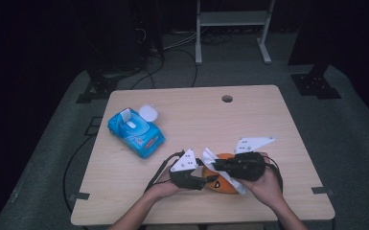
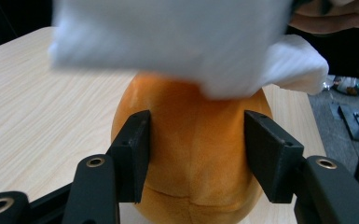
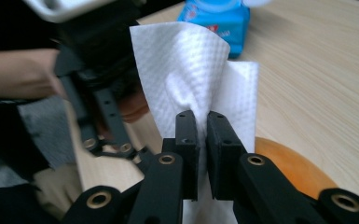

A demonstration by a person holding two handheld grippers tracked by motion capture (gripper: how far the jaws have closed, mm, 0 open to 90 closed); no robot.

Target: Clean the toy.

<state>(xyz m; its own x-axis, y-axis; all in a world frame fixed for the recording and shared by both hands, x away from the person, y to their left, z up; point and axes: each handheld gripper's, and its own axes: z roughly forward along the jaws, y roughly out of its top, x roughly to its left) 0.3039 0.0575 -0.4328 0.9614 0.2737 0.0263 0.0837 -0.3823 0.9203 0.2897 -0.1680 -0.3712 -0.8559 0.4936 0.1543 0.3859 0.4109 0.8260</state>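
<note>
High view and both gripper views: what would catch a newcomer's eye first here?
At the near edge of the table, the left hand-held gripper clamps an orange plush toy between its jaws. The right hand-held gripper pinches a white tissue and holds it over the toy's top. A blue tissue pack with its lid flipped open lies farther back on the left.
</note>
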